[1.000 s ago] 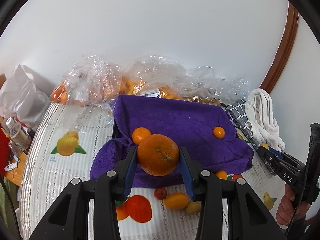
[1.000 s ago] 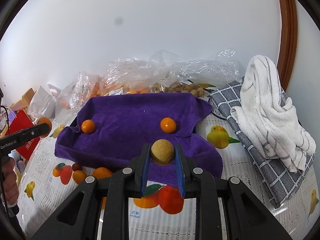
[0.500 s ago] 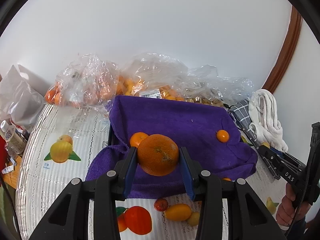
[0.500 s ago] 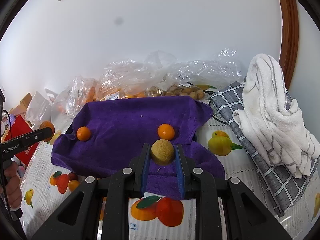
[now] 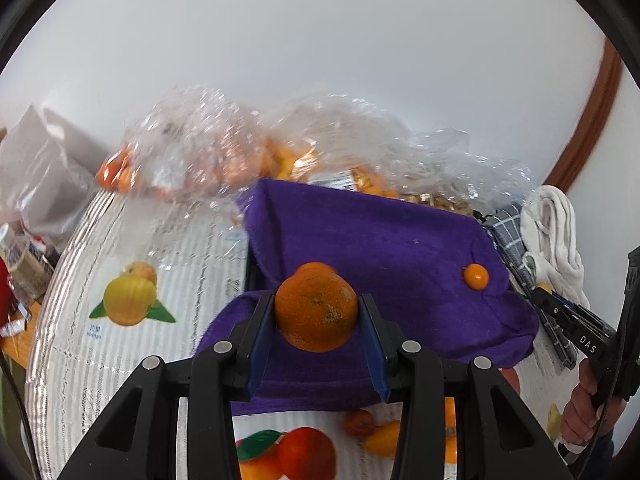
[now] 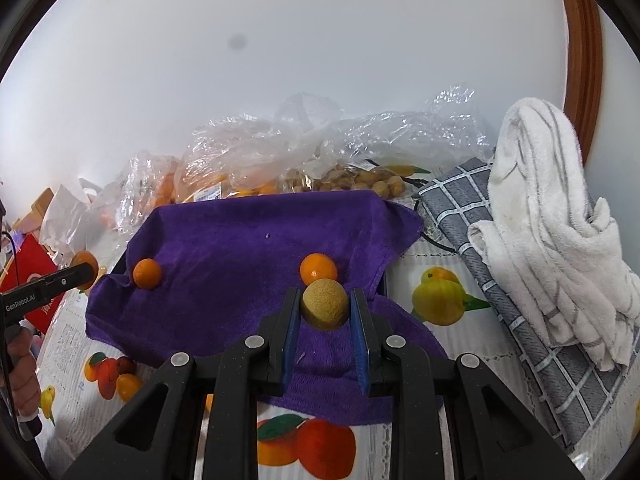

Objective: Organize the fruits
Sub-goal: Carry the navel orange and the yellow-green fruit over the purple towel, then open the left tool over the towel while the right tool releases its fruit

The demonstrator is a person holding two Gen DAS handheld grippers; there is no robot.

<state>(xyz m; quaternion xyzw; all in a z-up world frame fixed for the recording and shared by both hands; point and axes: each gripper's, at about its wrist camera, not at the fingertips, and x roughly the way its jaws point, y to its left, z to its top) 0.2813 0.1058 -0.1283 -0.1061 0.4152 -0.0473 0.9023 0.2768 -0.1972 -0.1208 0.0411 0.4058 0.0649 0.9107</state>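
Left gripper (image 5: 316, 330) fingers clamp large orange (image 5: 316, 307); right gripper (image 6: 325, 326) fingers clamp tan round fruit (image 6: 324, 304). Both now nearer purple towel (image 6: 240, 264), lower than second ago; grips unchanged.

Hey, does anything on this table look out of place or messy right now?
A few small fruits lie loose on the tablecloth just off the purple towel's near edge, while two small oranges already sit on it. Nothing looks spilled or damaged.
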